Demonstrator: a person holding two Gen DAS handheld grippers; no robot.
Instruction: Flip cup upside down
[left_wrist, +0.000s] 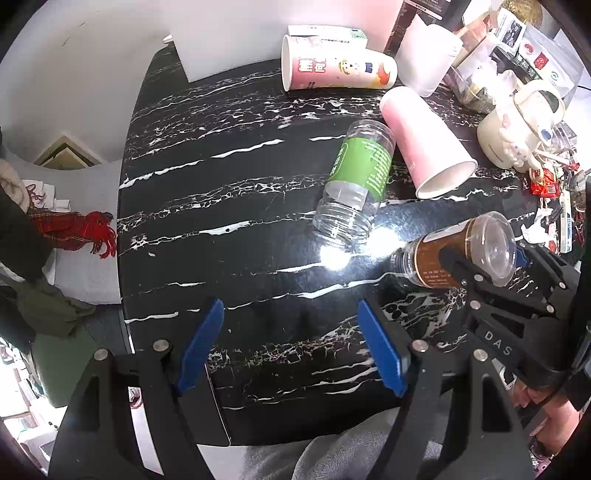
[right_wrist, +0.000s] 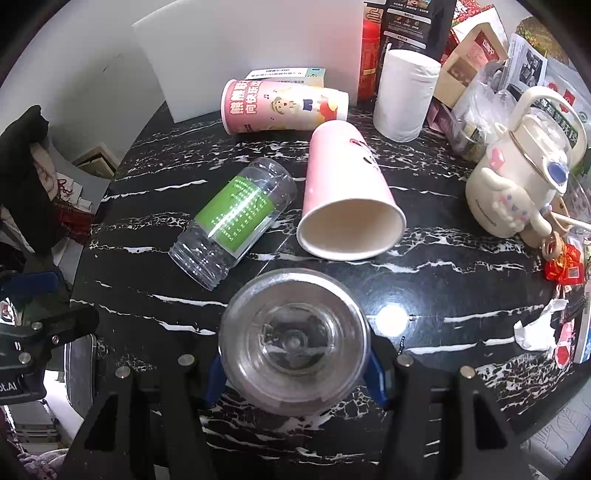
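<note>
My right gripper (right_wrist: 295, 363) is shut on a clear plastic cup with a brown label (right_wrist: 293, 338). Its round base faces the right wrist camera. In the left wrist view the same cup (left_wrist: 458, 254) is tilted mouth-down over the black marble table (left_wrist: 240, 266), held by the right gripper (left_wrist: 491, 269). My left gripper (left_wrist: 291, 343) is open and empty above the table's near edge.
A clear jar with a green label (right_wrist: 236, 221) and a pink paper cup (right_wrist: 347, 199) lie on their sides mid-table. A printed pink cup (right_wrist: 280, 107) lies behind them. A paper roll (right_wrist: 404, 96), a cream kettle (right_wrist: 517, 184) and clutter stand at right.
</note>
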